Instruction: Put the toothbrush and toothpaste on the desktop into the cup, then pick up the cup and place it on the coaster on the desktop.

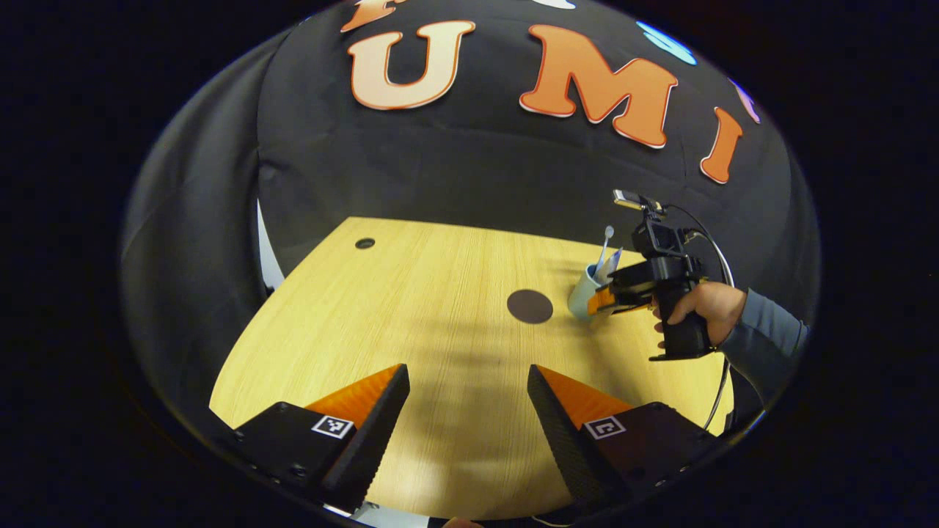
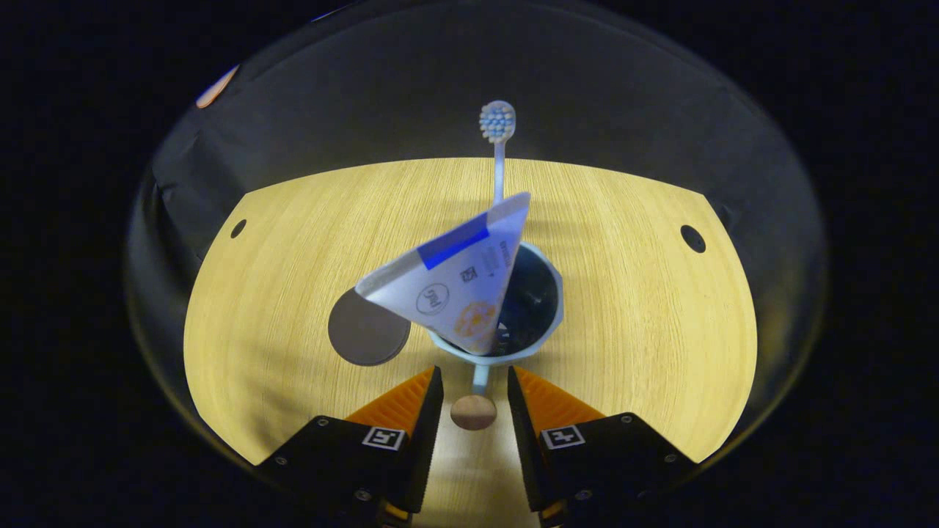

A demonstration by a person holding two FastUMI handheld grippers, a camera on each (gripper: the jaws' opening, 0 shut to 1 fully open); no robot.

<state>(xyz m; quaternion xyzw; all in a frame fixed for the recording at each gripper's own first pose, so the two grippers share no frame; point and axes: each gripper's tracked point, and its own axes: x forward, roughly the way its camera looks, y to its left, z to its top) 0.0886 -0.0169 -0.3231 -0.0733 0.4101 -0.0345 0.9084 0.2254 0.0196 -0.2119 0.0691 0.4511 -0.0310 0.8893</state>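
A pale blue cup (image 2: 549,317) stands on the wooden desktop (image 2: 645,315), holding a white toothpaste tube (image 2: 455,282) that leans left and a toothbrush (image 2: 497,121) with its head up. The cup's handle (image 2: 474,412) sits between the fingers of my right gripper (image 2: 475,372), which stand close on both sides with small gaps showing. A dark round coaster (image 2: 367,328) lies just left of the cup. In the left gripper view, the cup (image 1: 583,293) is right of the coaster (image 1: 530,306), with the right gripper (image 1: 601,304) against it. My left gripper (image 1: 468,411) hangs open over the near desktop, holding nothing.
A person's hand (image 1: 704,304) in a grey sleeve holds the right gripper, with a cable trailing behind. Small dark holes (image 2: 692,238) (image 2: 238,228) mark the desktop's far corners. Black cloth walls surround the desktop (image 1: 411,308).
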